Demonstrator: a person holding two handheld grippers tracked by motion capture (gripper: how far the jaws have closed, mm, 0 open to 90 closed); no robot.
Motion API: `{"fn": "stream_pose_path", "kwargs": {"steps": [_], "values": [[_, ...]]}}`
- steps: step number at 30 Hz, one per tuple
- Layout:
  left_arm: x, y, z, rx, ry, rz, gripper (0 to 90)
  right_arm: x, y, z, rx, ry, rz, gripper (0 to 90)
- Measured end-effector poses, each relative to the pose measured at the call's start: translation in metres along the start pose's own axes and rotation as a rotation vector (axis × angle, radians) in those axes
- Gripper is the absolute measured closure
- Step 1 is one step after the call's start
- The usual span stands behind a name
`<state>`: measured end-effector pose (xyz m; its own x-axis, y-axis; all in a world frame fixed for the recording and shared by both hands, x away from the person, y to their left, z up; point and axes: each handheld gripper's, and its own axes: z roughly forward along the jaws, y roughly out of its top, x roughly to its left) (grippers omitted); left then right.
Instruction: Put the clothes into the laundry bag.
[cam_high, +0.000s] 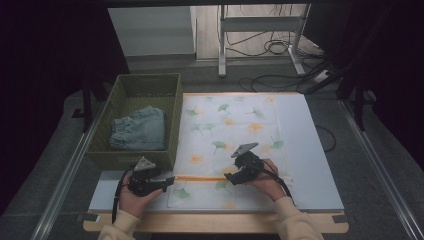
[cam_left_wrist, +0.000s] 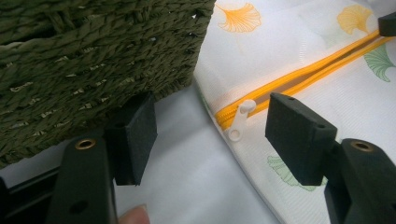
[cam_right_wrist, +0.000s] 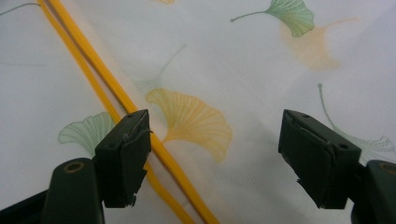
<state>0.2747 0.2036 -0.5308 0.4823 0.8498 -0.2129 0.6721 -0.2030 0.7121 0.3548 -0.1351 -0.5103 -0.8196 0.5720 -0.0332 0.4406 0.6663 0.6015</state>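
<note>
A white mesh bag printed with green and orange leaves lies flat on the table. Its orange zipper runs across the near end, and the two tapes stand slightly apart. The white zipper pull lies at the zipper's left end. My left gripper is open at that end; in the left gripper view the pull sits between the jaws, touching neither. My right gripper is open just above the bag, its left pad over the zipper and nothing held.
A woven green basket stands left of the bag, close to my left gripper, with a folded pale denim garment inside. The white tabletop shows to the right. Cables and a metal stand lie on the floor beyond.
</note>
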Motion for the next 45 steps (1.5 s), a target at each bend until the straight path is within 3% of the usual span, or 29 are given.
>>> {"fn": "stream_pose_path", "kwargs": {"steps": [12,19,20,35,45], "values": [[0.0,0.0,0.001,0.005,-0.003,0.003,33.9,0.002,-0.001,0.009,0.053,-0.001,-0.037,23.3],[0.0,0.0,0.001,0.007,-0.004,0.002,34.1,0.001,-0.001,0.01,0.055,-0.008,-0.025,25.2],[0.0,0.0,0.001,0.007,-0.004,0.004,34.1,0.0,-0.001,0.009,0.054,-0.003,-0.008,30.6],[0.0,0.0,0.001,0.005,0.004,0.003,34.0,-0.006,0.004,0.008,0.064,-0.019,0.014,48.6],[0.001,0.0,-0.001,-0.01,0.018,-0.003,34.3,-0.009,0.011,0.011,0.074,-0.037,0.035,77.2]]}}
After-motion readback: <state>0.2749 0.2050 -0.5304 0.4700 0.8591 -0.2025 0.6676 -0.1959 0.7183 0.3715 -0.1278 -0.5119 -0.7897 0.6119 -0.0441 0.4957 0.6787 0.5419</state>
